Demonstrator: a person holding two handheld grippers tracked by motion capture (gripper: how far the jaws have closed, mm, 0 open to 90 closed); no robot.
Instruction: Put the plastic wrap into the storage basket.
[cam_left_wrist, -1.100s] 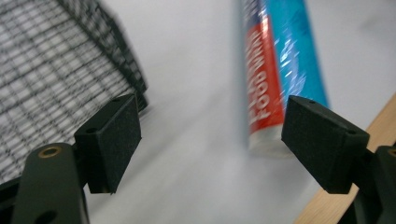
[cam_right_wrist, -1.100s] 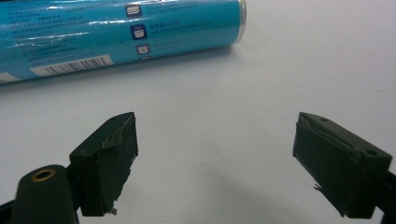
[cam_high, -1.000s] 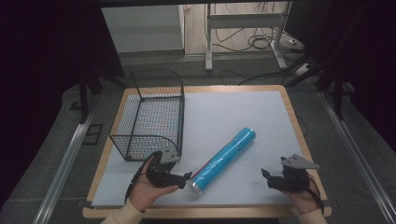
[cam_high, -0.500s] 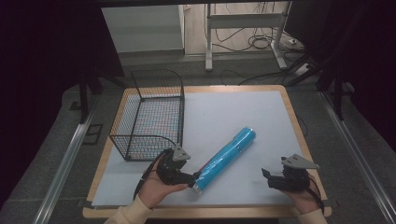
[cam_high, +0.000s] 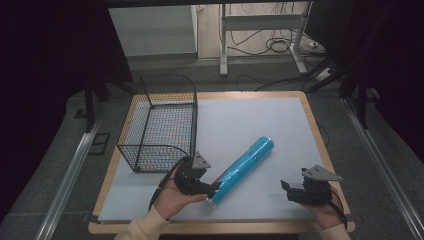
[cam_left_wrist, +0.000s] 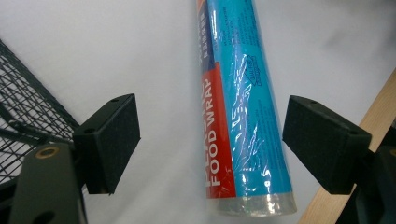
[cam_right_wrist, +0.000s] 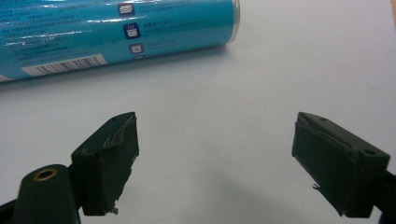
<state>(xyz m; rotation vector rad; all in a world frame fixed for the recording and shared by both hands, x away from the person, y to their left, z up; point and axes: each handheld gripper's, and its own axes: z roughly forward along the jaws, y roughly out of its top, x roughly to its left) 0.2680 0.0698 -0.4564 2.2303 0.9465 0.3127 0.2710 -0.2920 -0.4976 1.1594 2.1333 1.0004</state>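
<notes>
Food wrap roll (cam_high: 242, 169) lies diagonally on the table mat (cam_high: 250, 120), right of the wire basket (cam_high: 162, 122). Left gripper (cam_high: 212, 191) straddles the roll's near end, jaws apart; right gripper (cam_high: 290, 190) sits well apart, near the mat's right front corner.

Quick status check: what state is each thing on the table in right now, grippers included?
Food wrap roll: lying flat on the white mat, sealed in its wrapper, near end between the left jaws, not pressed.
Wire basket: upright, empty.
Left gripper: open, jaws either side of the roll's near end.
Right gripper: open, holding nothing, apart from the roll.
</notes>
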